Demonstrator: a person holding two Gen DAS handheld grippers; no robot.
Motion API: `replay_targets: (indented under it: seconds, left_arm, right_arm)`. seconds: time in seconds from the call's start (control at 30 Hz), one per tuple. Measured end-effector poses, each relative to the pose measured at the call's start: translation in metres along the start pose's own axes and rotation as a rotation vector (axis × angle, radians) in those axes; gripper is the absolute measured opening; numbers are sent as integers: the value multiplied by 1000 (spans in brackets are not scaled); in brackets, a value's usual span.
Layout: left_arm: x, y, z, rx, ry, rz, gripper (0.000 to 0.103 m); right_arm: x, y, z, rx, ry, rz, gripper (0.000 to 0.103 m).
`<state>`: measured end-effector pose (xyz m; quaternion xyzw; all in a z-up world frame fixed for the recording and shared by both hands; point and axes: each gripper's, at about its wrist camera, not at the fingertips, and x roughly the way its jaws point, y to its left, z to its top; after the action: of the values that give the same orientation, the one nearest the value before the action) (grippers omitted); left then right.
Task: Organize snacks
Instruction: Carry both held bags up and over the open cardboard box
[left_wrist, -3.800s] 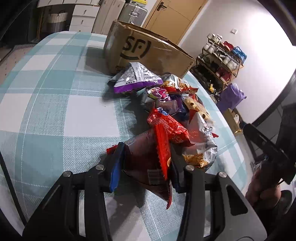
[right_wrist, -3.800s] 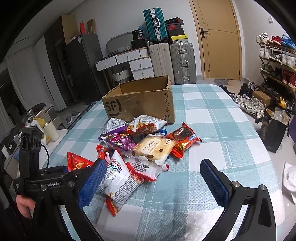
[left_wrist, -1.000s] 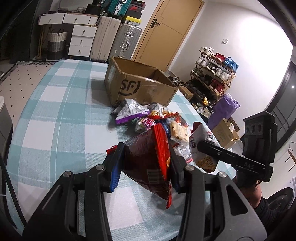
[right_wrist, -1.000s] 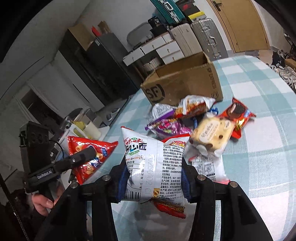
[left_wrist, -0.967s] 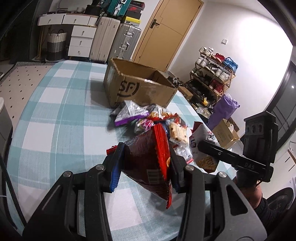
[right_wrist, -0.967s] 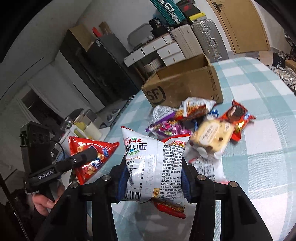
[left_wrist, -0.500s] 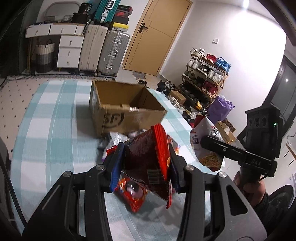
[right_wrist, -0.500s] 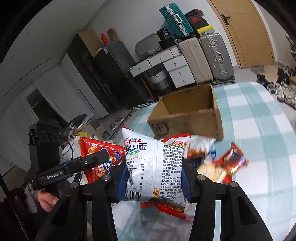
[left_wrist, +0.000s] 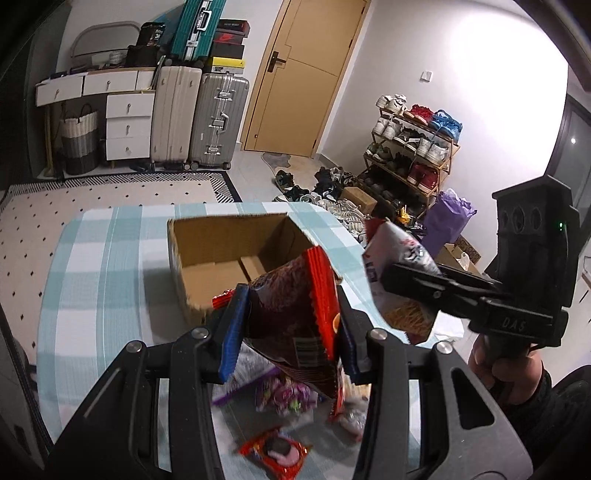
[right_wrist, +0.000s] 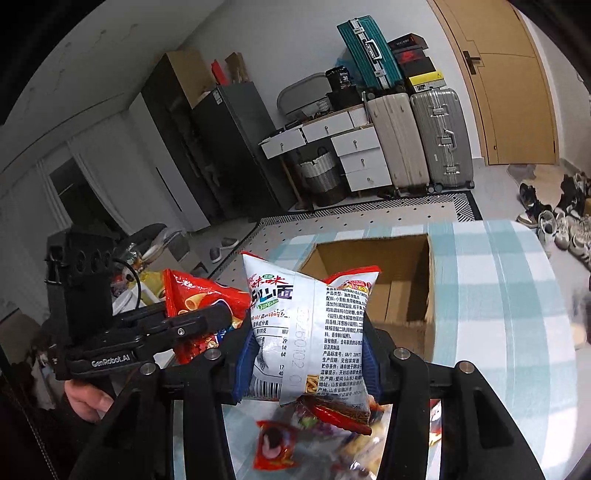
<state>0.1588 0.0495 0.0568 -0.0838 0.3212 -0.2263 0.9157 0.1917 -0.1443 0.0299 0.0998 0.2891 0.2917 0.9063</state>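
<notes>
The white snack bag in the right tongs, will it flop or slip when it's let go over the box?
The white crinkly foil snack bag looks puffed and probably light; it holds its shape above the right tongs. The glossy film could slide out quickly.

Both wrist cameras sit high above the bench (left_wrist: 92, 266), each looking forward and down along its own fingers (left_wrist: 231, 336), close to them. The two views share the open cardboard box (left_wrist: 229, 254), the suitcases (right_wrist: 439, 136) and the door (left_wrist: 295, 74) beyond, and each catches the other gripper (right_wrist: 195, 321) from the side
</notes>
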Motion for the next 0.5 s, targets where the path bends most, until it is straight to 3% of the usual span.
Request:
replay_targets:
  seconds: [0.27, 0.5]
  left_arm:
    - [31, 3, 46, 28, -27, 37, 40]
    - [69, 18, 78, 37, -5, 59, 40]
  right_arm:
    - [33, -30, 35, 72, 8, -39, 48]
    - [71, -53, 56, 95, 35, -55, 48]
